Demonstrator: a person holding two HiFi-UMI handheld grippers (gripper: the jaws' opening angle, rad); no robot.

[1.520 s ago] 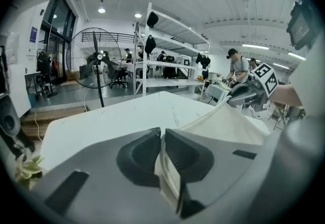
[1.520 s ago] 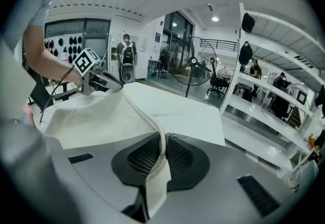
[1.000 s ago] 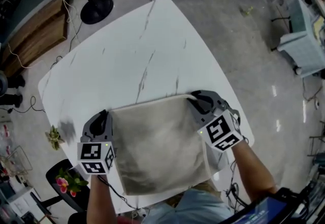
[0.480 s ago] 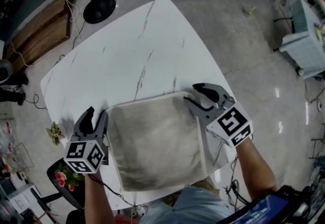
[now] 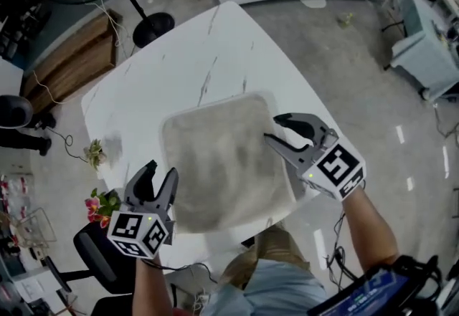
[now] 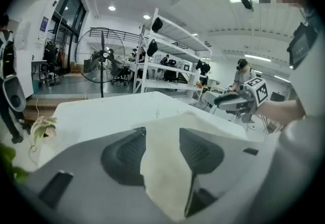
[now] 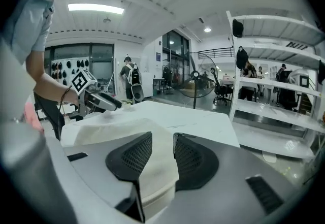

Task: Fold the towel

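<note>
On the white table, the beige towel lies flat.

Glossy grey floor, white shelving, fan

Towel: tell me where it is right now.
In the head view, the towel lies flat on the white table, in its near half, toward the edge closest to the person.
</note>
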